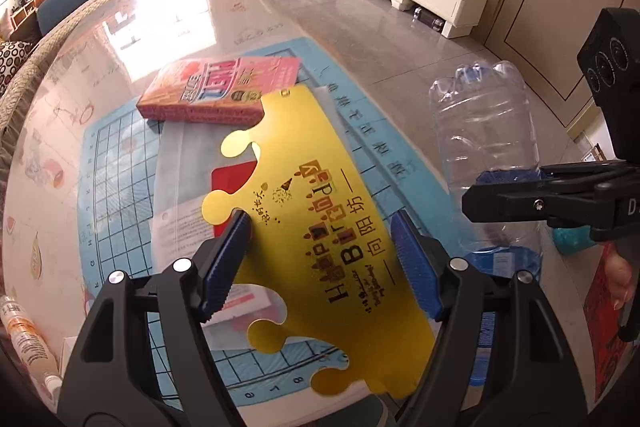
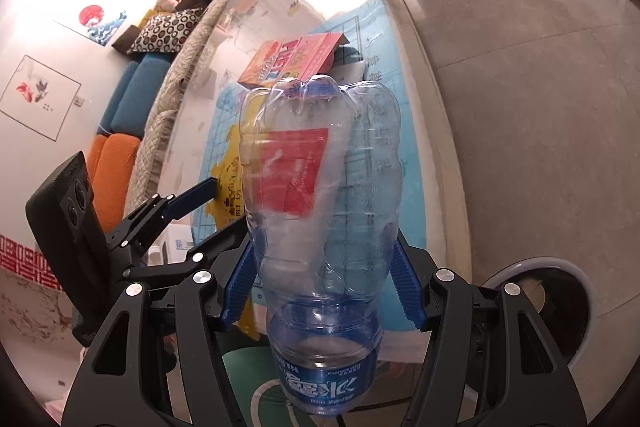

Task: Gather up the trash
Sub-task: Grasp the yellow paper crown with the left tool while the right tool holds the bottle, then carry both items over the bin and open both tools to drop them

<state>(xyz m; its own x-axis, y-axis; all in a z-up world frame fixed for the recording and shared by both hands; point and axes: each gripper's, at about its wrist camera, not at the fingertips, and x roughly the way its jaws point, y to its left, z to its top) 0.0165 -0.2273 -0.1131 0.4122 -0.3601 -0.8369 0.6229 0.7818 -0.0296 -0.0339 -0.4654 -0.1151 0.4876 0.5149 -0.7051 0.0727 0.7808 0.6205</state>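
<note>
My left gripper [image 1: 320,251] is open, its blue pads astride a gold paper birthday crown [image 1: 320,203] that lies over a clear bag with a red card [image 1: 232,183] on the blue grid mat [image 1: 116,163]. Whether the pads touch the crown I cannot tell. My right gripper [image 2: 324,275] is shut on an empty clear plastic bottle [image 2: 320,187] with a blue label, held above the table's right edge. The bottle also shows in the left wrist view [image 1: 484,147], with the right gripper's fingers [image 1: 540,199] on it.
A pink-orange box [image 1: 220,87] lies at the mat's far end. A small bottle [image 1: 24,339] lies at the table's left edge. A grey round bin [image 2: 552,307] stands on the floor at lower right. A sofa [image 2: 132,99] lies beyond the table.
</note>
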